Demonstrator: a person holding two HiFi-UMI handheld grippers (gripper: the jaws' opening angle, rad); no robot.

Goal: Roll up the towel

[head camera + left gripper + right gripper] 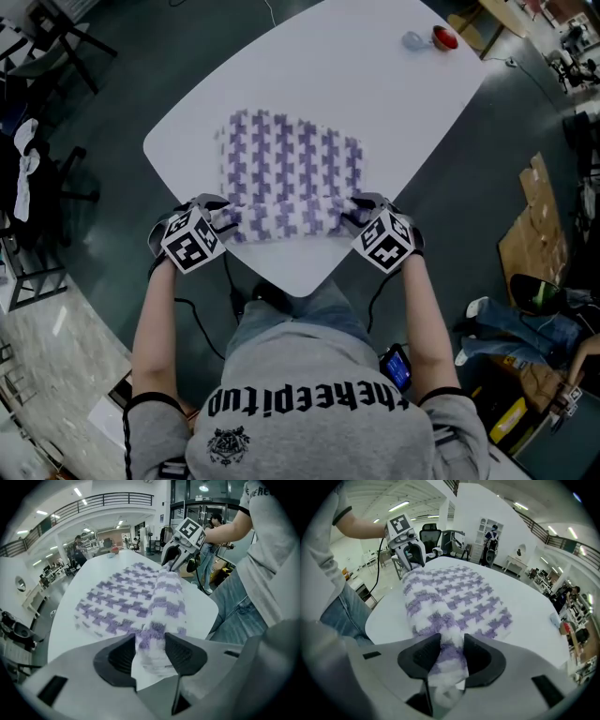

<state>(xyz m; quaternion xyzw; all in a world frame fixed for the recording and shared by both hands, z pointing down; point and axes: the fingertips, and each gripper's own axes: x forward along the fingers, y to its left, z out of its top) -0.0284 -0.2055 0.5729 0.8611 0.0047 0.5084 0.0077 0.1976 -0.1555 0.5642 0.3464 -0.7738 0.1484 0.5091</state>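
A purple-and-white patterned towel [291, 164] lies on the white table [394, 94]. Its near edge is rolled into a thick roll [286, 217] that runs left to right. My left gripper [223, 217] is shut on the roll's left end, and the fluffy cloth fills the gap between its pads [150, 651]. My right gripper [356, 214] is shut on the right end, with cloth bunched between its pads [451, 656]. Each gripper view looks along the roll [164, 592] [424, 597] to the other gripper at its far end. The unrolled part of the towel [473, 597] lies flat beyond the roll.
A red object [444, 37] and a small bluish one [413, 40] sit at the table's far right corner. The table's near edge [300, 286] runs just in front of the person's lap. Dark chairs [56, 37] stand on the floor at left, and cardboard [539, 234] lies at right.
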